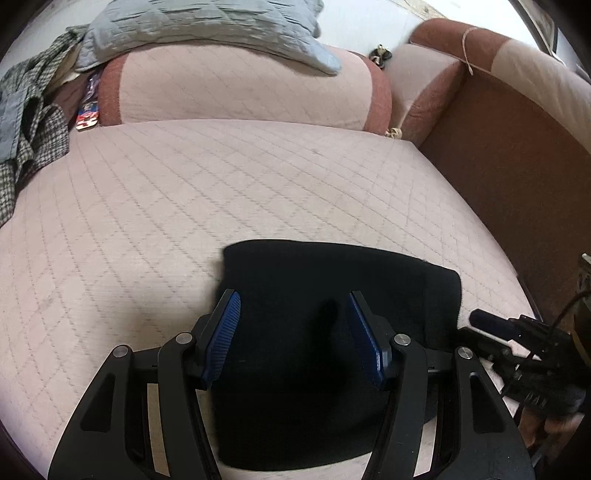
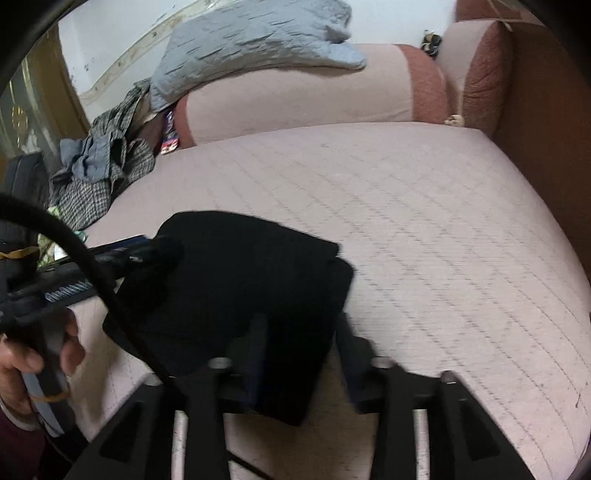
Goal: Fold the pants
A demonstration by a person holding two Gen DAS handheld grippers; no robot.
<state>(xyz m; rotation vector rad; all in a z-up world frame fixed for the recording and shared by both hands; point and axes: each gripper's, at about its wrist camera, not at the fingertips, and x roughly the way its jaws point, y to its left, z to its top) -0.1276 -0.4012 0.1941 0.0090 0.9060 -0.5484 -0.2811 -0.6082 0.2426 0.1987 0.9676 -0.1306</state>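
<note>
The black pants lie folded into a compact rectangle on the pink quilted sofa seat. My left gripper is open just above them, its blue pads spread to either side and holding nothing. In the right wrist view the same black pants lie at lower centre. My right gripper is open over their near right edge, motion-blurred, with nothing visibly pinched. The left gripper enters that view from the left, held by a hand. The right gripper shows at the right edge of the left wrist view.
A pink and rust back cushion carries a grey quilted cloth. A heap of checked and grey clothes lies at the far left. The rust armrest bounds the right side. A black cable crosses the right wrist view.
</note>
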